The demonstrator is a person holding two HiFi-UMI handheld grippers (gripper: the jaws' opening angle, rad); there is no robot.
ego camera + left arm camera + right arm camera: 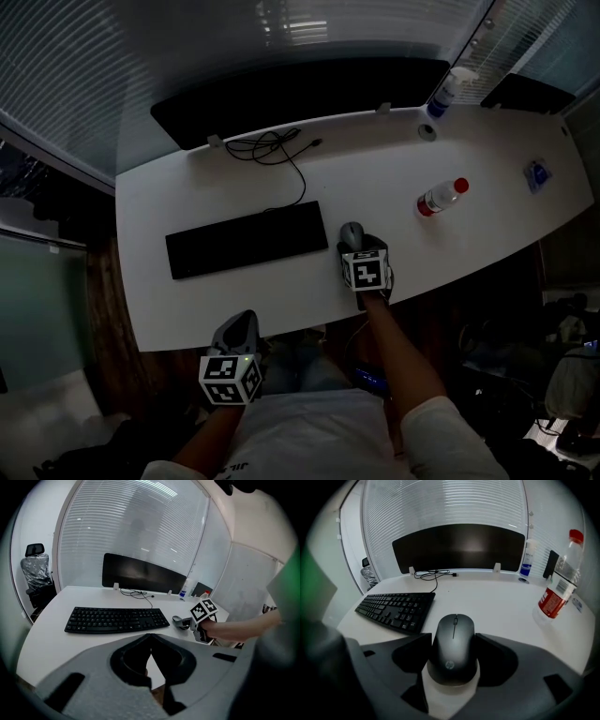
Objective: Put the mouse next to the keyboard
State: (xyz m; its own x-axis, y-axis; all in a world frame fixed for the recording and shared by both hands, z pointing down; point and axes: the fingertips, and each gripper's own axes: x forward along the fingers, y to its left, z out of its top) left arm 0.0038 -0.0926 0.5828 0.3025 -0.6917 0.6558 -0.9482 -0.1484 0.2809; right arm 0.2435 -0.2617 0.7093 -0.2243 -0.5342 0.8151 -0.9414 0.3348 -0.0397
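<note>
A dark grey mouse sits between the jaws of my right gripper, whose pads press on its two sides; the gripper is shut on it. In the head view the mouse is just right of the black keyboard, close over the white table; whether it rests on the table I cannot tell. My left gripper hangs at the table's near edge, left of the right one. Its jaw tips meet with nothing between them. The left gripper view shows the keyboard and the right gripper beyond.
A plastic bottle with a red cap and label lies right of the mouse. A dark monitor stands along the table's back edge, with a coiled black cable in front of it. A spray bottle stands at the back right.
</note>
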